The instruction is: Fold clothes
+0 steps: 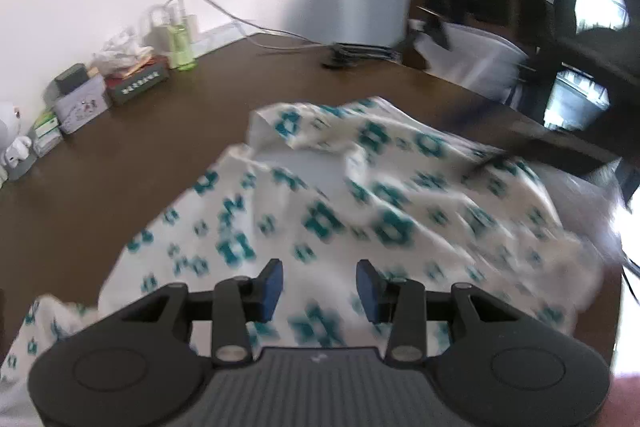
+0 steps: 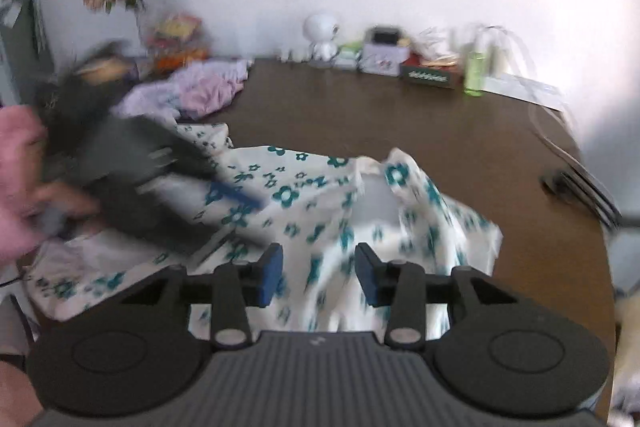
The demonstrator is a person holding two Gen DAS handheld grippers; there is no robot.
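Jaws of both grippers stand apart with nothing between the blue pads: the left gripper (image 1: 319, 285) and the right gripper (image 2: 319, 273) each hang above the white garment with teal flowers (image 1: 360, 211). This garment lies crumpled on the brown tabletop (image 1: 160, 147); its long axis I cannot tell. Beyond the garment, along the wall, stand a green bottle (image 2: 474, 75), small boxes (image 2: 384, 61) and a white figurine (image 2: 322, 35). A pink cloth pile (image 2: 200, 91) lies behind the garment on the left. Black cables (image 2: 576, 191) lie to its right.
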